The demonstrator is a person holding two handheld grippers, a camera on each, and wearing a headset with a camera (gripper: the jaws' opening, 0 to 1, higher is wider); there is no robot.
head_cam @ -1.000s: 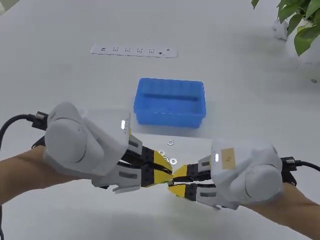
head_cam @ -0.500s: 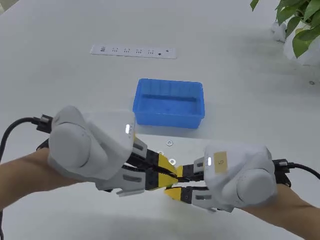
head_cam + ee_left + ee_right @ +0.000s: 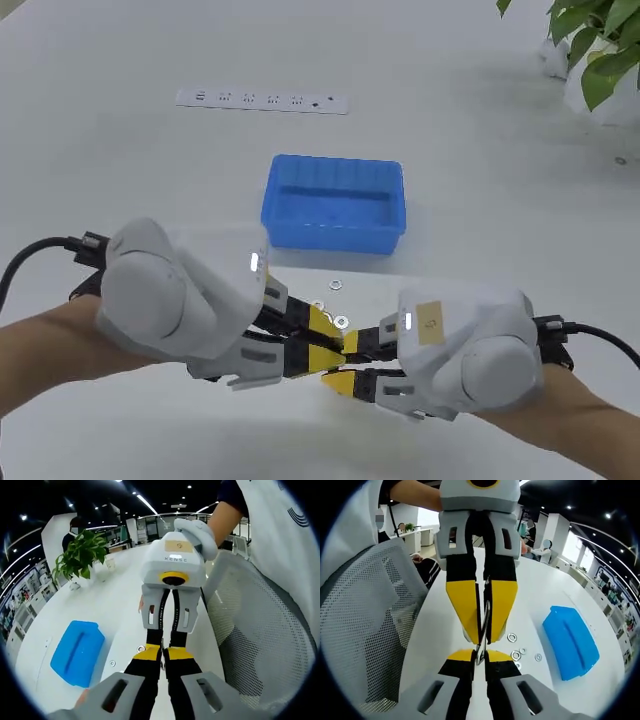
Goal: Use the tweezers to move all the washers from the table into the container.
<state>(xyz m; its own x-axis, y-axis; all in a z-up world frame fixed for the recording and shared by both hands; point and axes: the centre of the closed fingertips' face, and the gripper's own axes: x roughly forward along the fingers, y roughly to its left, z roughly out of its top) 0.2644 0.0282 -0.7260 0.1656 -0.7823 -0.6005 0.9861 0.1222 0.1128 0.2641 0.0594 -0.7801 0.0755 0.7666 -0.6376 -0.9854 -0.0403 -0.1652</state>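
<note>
While the left gripper (image 3: pixel 481 632) and right gripper (image 3: pixel 480 656) both hold jaws closed on the tweezers (image 3: pixel 483 620), washers (image 3: pixel 516 655) lie on the bench (image 3: pixel 540 595) near the container (image 3: pixel 570 640). This looks like settling the grip; next, lower the tips onto one washer.

Container (image 3: pixel 333 200) blue; washers (image 3: pixel 335 285) seemingly silver; table (image 3: pixel 450 120) white; plant (image 3: pixel 590 40) green.

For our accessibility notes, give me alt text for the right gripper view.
The right tongs, from below, and the left tongs, from above, meet tip to tip, both closed on thin metal tweezers. Washers lie on the white table beside them, short of a blue container.
</note>
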